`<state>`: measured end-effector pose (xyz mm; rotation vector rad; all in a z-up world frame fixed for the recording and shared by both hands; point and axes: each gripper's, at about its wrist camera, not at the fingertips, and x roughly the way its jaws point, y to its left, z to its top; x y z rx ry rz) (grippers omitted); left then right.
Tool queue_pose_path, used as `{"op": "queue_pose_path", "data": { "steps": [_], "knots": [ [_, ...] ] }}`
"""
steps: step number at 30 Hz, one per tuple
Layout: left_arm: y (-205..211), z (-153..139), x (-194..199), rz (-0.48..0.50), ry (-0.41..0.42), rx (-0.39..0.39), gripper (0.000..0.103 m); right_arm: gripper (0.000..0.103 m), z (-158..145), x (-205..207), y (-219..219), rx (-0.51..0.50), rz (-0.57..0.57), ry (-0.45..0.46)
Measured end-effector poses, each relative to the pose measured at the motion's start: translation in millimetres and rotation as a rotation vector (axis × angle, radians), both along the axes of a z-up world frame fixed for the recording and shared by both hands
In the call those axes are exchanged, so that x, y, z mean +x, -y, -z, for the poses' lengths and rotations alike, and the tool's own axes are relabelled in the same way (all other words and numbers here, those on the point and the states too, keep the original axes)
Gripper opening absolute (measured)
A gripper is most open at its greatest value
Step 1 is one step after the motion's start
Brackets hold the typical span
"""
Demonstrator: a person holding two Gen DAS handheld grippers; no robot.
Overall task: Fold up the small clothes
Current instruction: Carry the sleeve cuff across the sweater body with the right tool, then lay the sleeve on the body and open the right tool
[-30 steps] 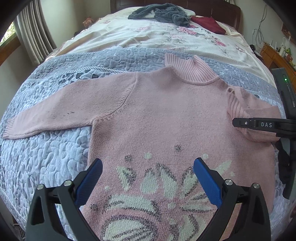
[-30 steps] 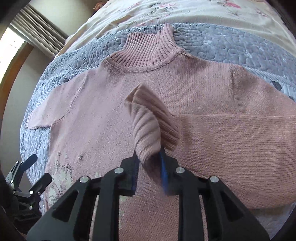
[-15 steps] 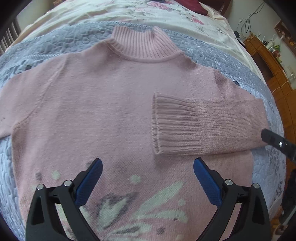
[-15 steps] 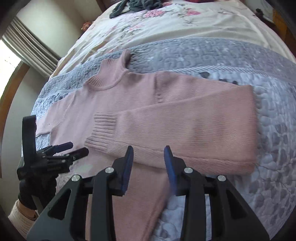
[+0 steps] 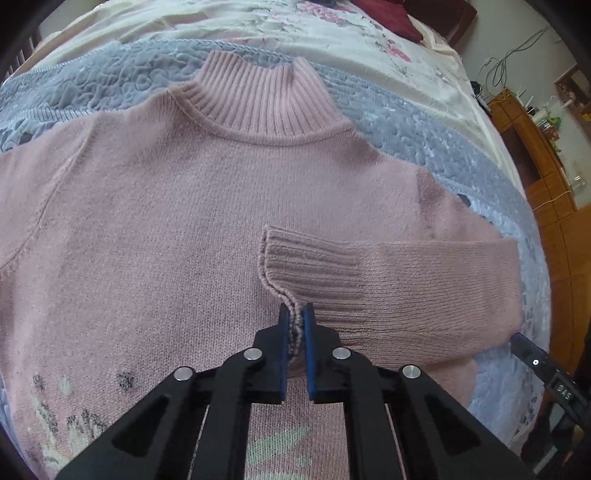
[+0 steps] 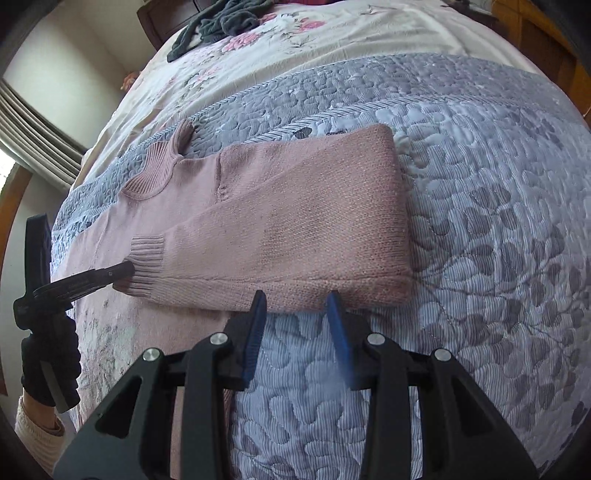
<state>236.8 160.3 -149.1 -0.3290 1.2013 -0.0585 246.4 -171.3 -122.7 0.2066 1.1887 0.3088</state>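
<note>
A pink knit sweater (image 5: 155, 229) with a ribbed high collar (image 5: 258, 99) lies flat on a grey-blue quilt (image 5: 92, 92). Its right sleeve (image 5: 424, 277) is folded in across the chest. My left gripper (image 5: 295, 317) is shut on the near corner of that sleeve's ribbed cuff (image 5: 314, 266). From the right wrist, the folded sleeve (image 6: 295, 229) runs leftward to the cuff (image 6: 147, 254), where the left gripper (image 6: 118, 273) pinches it. My right gripper (image 6: 297, 301) is open with nothing between its fingers, just short of the sleeve's near edge.
A floral bedsheet (image 6: 295, 48) covers the far half of the bed, with a dark grey garment (image 6: 218, 22) and a maroon item (image 5: 388, 14) lying on it. Wooden furniture (image 5: 546, 155) stands right of the bed. Curtains (image 6: 33, 140) hang at the left. A gloved hand (image 6: 48, 362) holds the left gripper.
The right gripper let go of the sleeve cuff after laying it across the chest, opened and drew back toward the near edge. The left gripper moved in and shut on the cuff.
</note>
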Motion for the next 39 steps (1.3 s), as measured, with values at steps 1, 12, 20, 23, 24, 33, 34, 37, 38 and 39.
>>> {"op": "queue_pose_path", "data": {
  "steps": [1, 12, 20, 23, 24, 33, 34, 37, 38, 39],
  "knots": [
    [-4, -8, -3, 0.001, 0.028, -0.005, 0.007, 0.035, -2, 1, 0, -0.002, 0.005, 0.003],
    [-90, -51, -10, -0.119, 0.139, 0.132, 0.006, 0.041, -6, 25, 5, 0.015, 0.078, -0.019],
    [-164, -63, -13, -0.241, 0.154, 0.226, 0.006, 0.042, 17, 45, -28, 0.048, 0.038, -0.088],
    [-181, -54, -11, -0.26, 0.124, 0.235, 0.006, 0.042, 23, 47, -44, 0.063, 0.017, -0.103],
    [-182, -48, -10, -0.25, 0.109, 0.237, 0.007, 0.042, 25, 47, -49, 0.057, 0.009, -0.105],
    [-181, 10, -6, -0.214, 0.009, 0.32, 0.008, 0.039, 47, 45, -58, -0.014, 0.013, -0.123],
    [-182, 10, -7, -0.214, 0.013, 0.313, 0.009, 0.039, 48, 44, -60, -0.027, 0.008, -0.12],
    [-186, 2, -9, -0.219, 0.011, 0.293, 0.013, 0.039, 44, 43, -66, -0.08, -0.005, -0.105],
    [-187, -3, -11, -0.226, 0.018, 0.279, 0.014, 0.039, 39, 41, -69, -0.11, -0.003, -0.091],
    [-187, -11, -15, -0.233, 0.036, 0.262, 0.014, 0.042, 32, 37, -73, -0.151, -0.003, -0.063]
  ]
}}
